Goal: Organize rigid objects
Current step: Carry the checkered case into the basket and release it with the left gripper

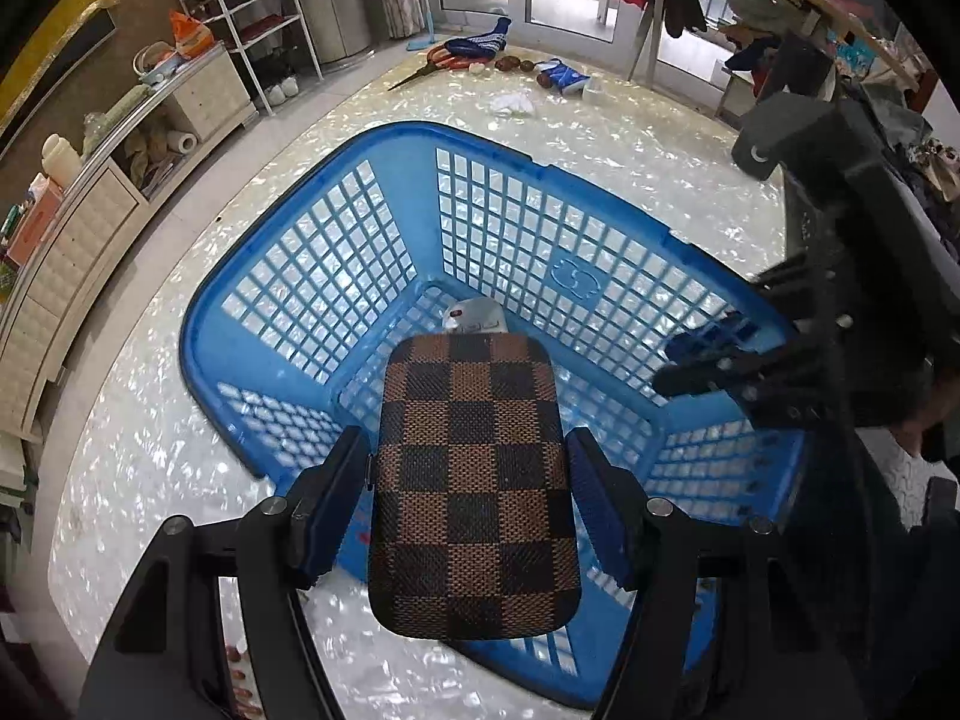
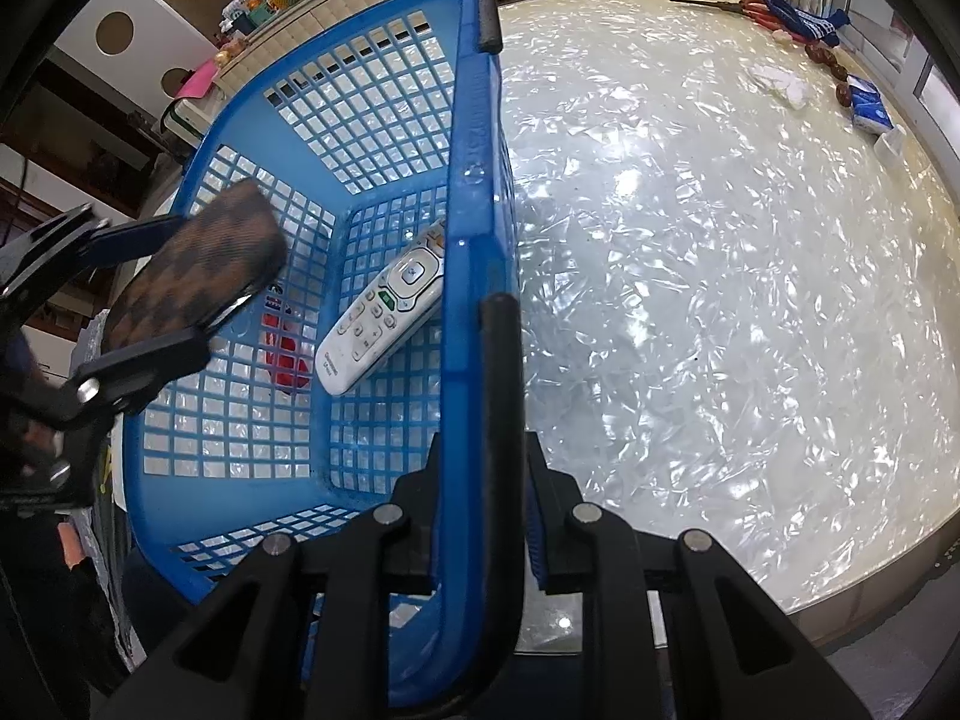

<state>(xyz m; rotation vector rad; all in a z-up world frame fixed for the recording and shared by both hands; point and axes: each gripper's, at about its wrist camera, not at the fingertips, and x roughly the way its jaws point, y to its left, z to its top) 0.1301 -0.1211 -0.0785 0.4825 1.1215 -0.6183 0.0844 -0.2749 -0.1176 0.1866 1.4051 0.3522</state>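
Checkered case (image 1: 474, 486), brown and black woven pattern, rounded corners: clamped between the two fingers of the left gripper (image 1: 468, 504), blue pads pressing on its long edges, the near half between the fingers and the far half projecting forward beyond the tips. Position: held in the air over the inside of the blue basket (image 1: 300, 300), not touching its floor; the right wrist view shows the same case (image 2: 198, 276) tilted above the basket's open top. Basket (image 2: 474, 192): lattice walls, standing on a pale shimmering table (image 2: 720, 300). Contents: white remote control (image 2: 384, 318) lying flat on the basket floor near one wall, its tip visible past the case's far end (image 1: 474, 315) in the left wrist view; a red item (image 2: 288, 360) beside it, too obscured to identify. Right gripper (image 2: 480, 516): fingers closed on the basket's rim, one inside and one outside, with the black handle (image 2: 501, 420) running between them. Far table edge: scissors (image 1: 432, 66), blue striped sock (image 1: 480, 42), tissue pack (image 1: 564, 78).
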